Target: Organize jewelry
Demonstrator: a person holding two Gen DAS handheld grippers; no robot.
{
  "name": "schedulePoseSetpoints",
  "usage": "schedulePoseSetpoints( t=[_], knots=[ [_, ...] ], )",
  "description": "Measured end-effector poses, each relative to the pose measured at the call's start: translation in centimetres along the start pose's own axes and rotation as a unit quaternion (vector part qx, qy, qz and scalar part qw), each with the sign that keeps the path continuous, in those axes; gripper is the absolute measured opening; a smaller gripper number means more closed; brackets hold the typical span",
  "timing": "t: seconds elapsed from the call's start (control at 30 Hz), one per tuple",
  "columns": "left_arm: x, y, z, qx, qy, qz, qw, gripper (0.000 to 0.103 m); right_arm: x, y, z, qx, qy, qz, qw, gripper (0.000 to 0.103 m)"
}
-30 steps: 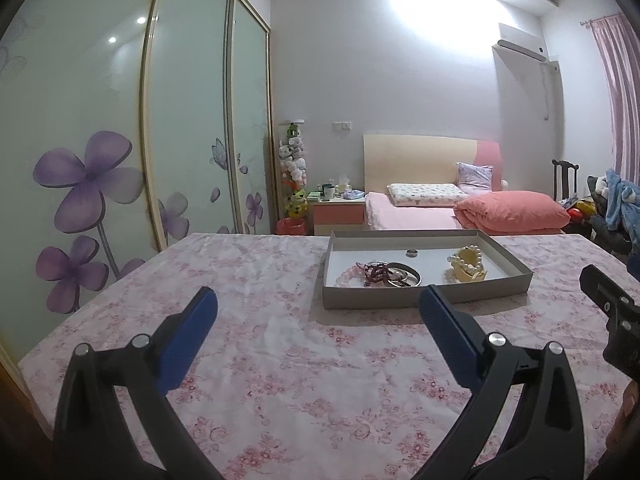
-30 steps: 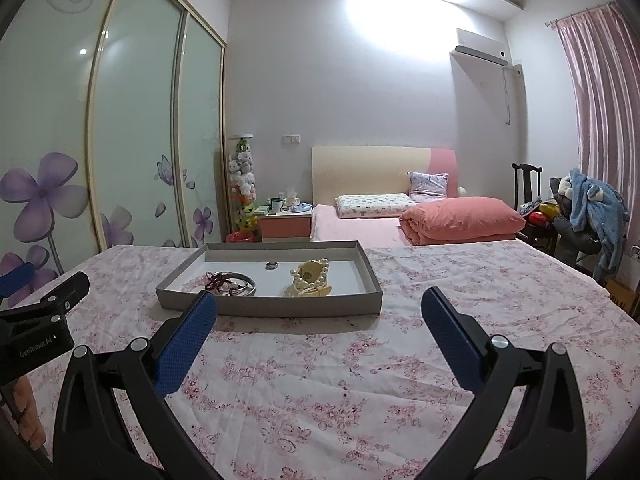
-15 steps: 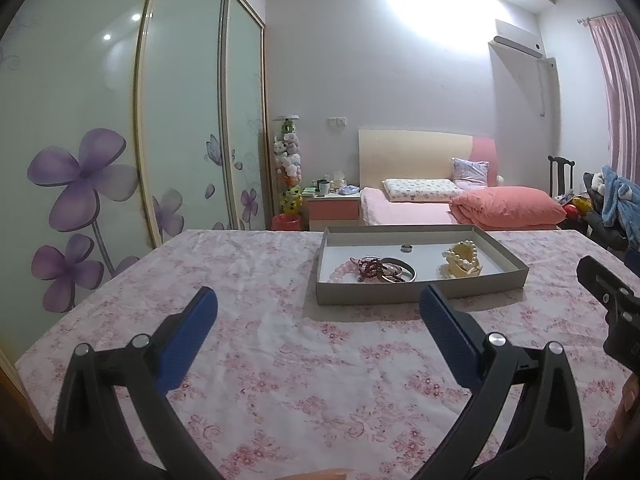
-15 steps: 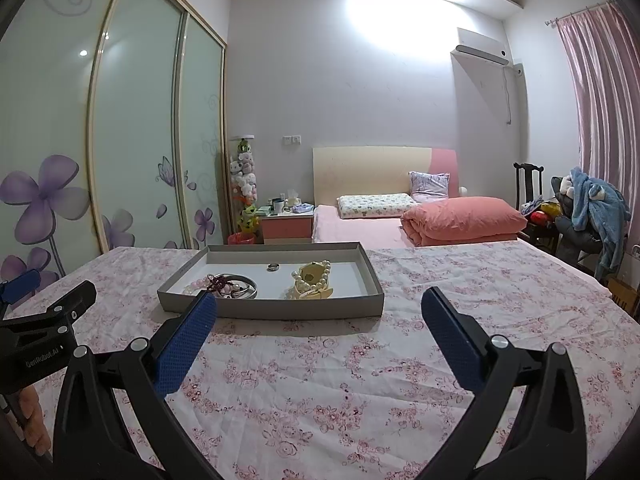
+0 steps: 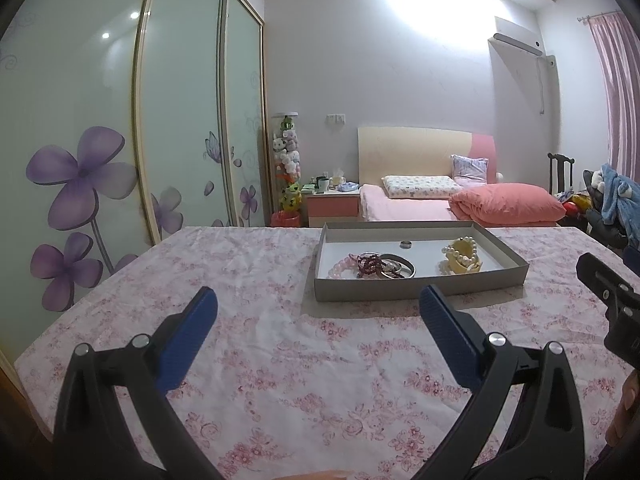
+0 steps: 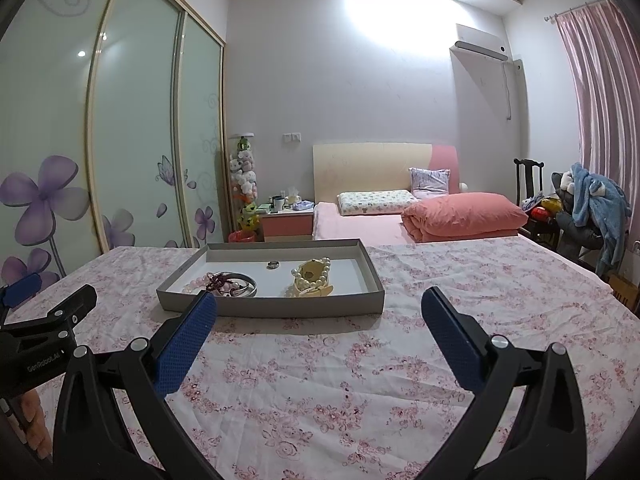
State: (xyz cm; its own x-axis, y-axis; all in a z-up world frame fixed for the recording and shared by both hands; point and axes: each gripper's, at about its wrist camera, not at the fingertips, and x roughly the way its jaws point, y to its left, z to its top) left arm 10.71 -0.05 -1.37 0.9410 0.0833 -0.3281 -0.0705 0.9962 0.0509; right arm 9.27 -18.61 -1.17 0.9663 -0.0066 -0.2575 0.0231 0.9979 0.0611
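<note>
Jewelry tray ahead of two spread grippers

The tray [image 6: 272,306] lies long axis crosswise, beyond the jaws of the left gripper [image 5: 318,304] and right gripper [image 6: 319,306], both apart, holding nothing; bracelets [image 6: 232,284] sit inside.

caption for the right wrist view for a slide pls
Open right gripper hovers over the floral bedspread, short of a grey tray holding bracelets.

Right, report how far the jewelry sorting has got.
Done: nothing visibly sorted. The bracelets lie tangled in a heap in the grey tray, with the pearl strand on its yellow holder and a small ring loose behind.
In hand: nothing. The left gripper and right gripper are open, short of the tray.
Left: every piece.
</note>
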Motion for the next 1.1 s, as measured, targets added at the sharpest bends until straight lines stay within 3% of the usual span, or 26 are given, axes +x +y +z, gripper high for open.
schedulePoseSetpoints(
  t=[1.1],
  knots=[
    [0.23, -0.25, -0.48, 0.001, 0.007, -0.005, 1.0000, 0.099, 0.16, 0.13, -0.48, 0.003, 0.005, 0.002, 1.000, 0.101]
  ],
)
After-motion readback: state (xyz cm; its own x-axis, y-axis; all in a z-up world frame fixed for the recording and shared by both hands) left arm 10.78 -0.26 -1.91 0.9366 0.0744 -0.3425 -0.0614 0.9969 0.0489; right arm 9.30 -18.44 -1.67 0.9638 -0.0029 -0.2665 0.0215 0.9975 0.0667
